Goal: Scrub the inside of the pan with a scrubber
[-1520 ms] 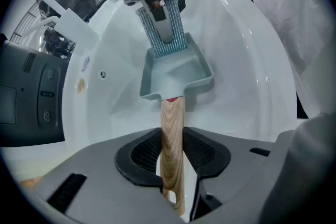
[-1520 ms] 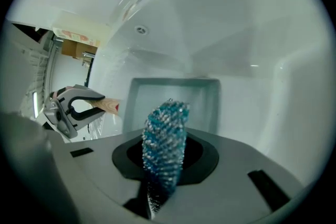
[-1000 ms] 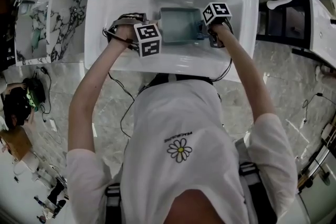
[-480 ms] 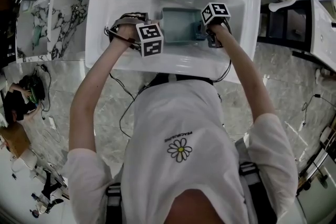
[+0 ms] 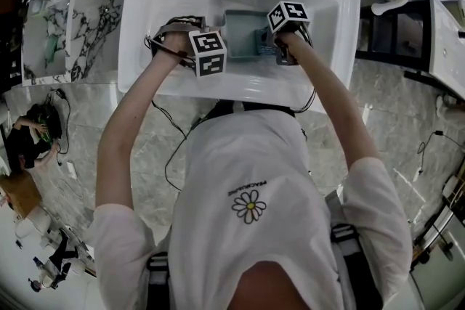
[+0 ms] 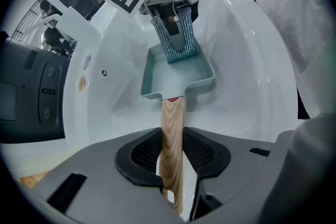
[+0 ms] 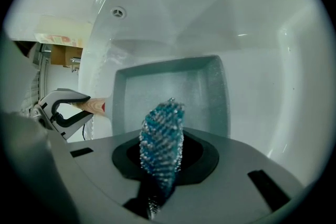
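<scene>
While left gripper [image 6: 172, 157] clamps wooden handle [image 6: 172, 113], we steady pan [image 6: 157, 81] mid-basin in sink [image 6: 236, 60]. Right gripper [image 7: 163, 170] pinches mesh scrubber [image 7: 161, 139], tip down inside pan. We judge scrubber soft, springy: grip low. Pan rigid, probably wet-slick: handle is safest hold.

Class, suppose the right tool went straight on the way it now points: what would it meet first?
Probably the inside floor of the pan: the right tool aims its gripped scrubber into it, though the gap between them is unclear.
</scene>
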Motion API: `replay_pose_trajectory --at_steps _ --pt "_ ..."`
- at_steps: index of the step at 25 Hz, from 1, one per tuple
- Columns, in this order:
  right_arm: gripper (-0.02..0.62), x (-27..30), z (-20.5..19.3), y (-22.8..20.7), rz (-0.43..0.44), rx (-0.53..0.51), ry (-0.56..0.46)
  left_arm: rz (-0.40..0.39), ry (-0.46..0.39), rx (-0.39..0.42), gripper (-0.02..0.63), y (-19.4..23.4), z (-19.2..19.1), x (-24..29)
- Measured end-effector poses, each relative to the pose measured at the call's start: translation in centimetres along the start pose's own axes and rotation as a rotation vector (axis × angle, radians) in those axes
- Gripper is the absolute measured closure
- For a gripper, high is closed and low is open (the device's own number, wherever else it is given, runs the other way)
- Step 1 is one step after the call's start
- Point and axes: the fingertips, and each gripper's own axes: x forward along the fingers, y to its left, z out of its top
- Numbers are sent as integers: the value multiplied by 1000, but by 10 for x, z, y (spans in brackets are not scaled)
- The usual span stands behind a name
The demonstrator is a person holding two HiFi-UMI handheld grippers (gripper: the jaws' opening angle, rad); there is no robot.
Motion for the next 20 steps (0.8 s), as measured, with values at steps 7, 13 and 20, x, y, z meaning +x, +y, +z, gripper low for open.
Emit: replay_pose_trajectory --at_steps 7,13,20 --pt "538 8 0 44 102 4 -6 1 0 1 471 0 0 0" --pt "538 12 1 71 165 10 -11 1 -3 1 471 0 0 0" --pt "538 16 0 92 205 8 -11 -1 -5 6 471 0 0 -1"
